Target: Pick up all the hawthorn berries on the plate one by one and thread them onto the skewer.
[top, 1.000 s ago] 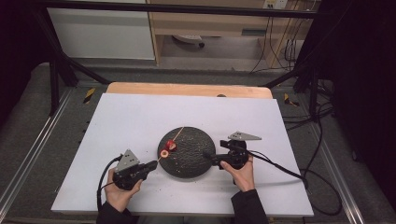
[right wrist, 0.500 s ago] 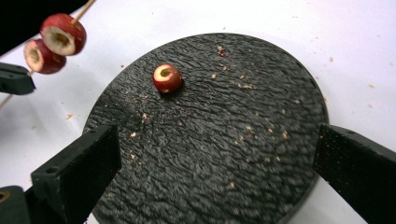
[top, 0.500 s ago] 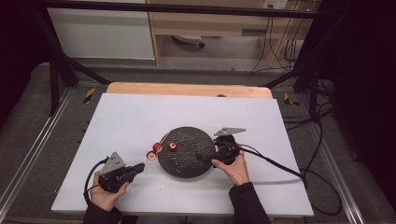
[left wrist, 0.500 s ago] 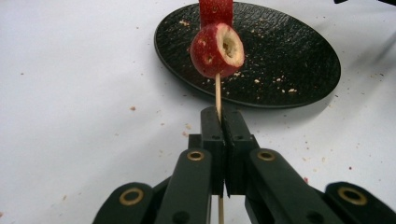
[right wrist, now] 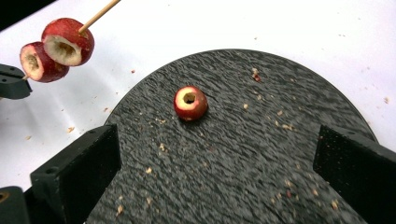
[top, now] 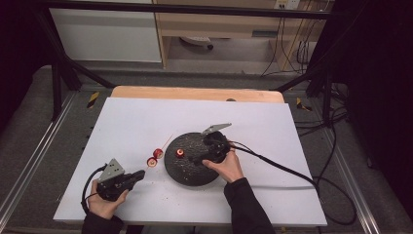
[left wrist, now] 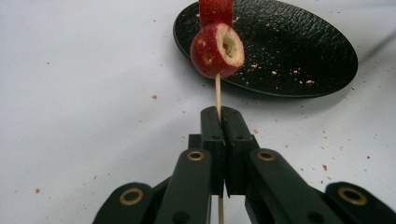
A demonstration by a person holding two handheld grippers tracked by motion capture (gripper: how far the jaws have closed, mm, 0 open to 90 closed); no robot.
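While the left gripper (left wrist: 220, 116) pinches the skewer (left wrist: 217, 93), its stick runs straight up-frame with two fruits (left wrist: 217, 49); the right gripper (right wrist: 215, 158) gapes over the plate (right wrist: 261, 177).

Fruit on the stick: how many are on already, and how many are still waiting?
Two red fruits already sit on the wooden skewer, which the left tongs pinch shut at its lower end. In hand: the right tongs hang open over the black plate, facing the one cored fruit on the plate. Left to do: probably pick that one up and thread it on.
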